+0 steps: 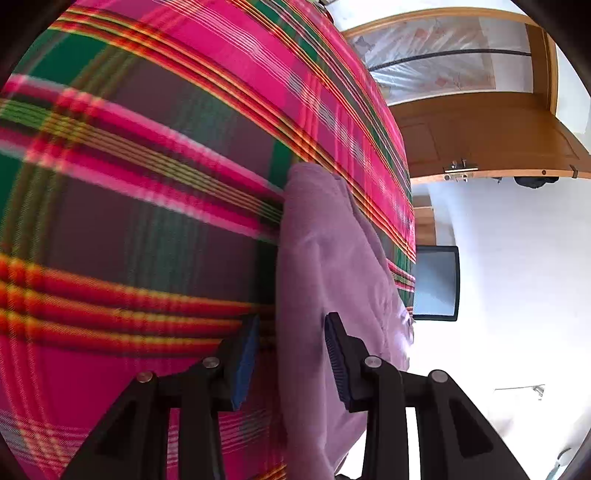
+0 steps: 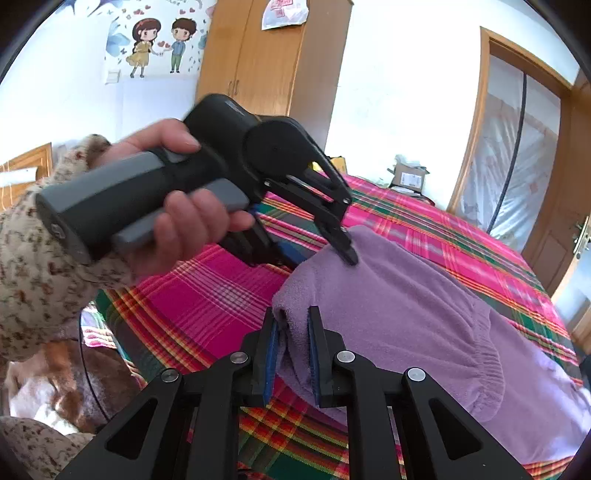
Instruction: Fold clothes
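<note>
- Fold in hand: right tool point(image 2: 291, 347) clamps the purple fleece garment point(image 2: 406, 314) at its near corner.
- Left tool point(image 1: 290, 354) straddles the garment's edge, pads apparently not pressing.
- Next: close left, carry both corners across the plaid bedsheet point(image 2: 207, 295).

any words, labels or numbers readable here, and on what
No text can be read in either view.
Red print on the paper stuck on the wardrobe: too blurred.
Label on the cardboard box behind the bed: too small.
Cartoon wall sticker: figures and hearts, no words.
</note>
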Demonstrator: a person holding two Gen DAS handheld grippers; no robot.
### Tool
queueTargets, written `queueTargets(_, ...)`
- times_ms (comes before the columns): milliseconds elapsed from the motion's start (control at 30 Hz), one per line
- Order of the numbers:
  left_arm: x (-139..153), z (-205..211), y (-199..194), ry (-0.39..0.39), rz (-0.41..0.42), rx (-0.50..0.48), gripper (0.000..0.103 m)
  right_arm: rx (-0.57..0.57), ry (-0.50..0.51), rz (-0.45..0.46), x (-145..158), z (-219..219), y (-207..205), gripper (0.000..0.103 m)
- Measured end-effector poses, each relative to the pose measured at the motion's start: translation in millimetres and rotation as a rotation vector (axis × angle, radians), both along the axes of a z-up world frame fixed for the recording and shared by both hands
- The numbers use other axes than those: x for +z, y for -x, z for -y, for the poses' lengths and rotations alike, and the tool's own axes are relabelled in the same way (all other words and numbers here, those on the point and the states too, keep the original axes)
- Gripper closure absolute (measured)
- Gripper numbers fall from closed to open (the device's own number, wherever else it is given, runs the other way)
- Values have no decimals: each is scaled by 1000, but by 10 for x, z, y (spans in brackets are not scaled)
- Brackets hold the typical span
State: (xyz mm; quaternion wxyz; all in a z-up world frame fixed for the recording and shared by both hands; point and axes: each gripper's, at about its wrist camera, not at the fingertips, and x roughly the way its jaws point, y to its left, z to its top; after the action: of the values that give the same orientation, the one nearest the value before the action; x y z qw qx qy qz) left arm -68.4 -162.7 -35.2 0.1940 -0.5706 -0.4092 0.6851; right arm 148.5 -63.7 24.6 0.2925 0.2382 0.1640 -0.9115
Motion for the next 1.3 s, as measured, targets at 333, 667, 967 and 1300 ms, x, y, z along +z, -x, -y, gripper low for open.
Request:
queueTargets(333, -79, 64, 137, -75, -16, 67, 87, 20, 2, 28, 20, 5, -33, 88)
queueTargets(667, 52, 179, 109, -132, -126, 90, 93, 36, -3, 38, 8, 65, 220, 88)
queueTargets(967, 113, 555, 8, -113, -160, 113, 93, 112, -11, 51, 33, 333, 144, 88)
queueTargets(1300, 75, 900, -84, -57, -145, 166, 93, 233, -19, 98, -35, 710, 175, 88)
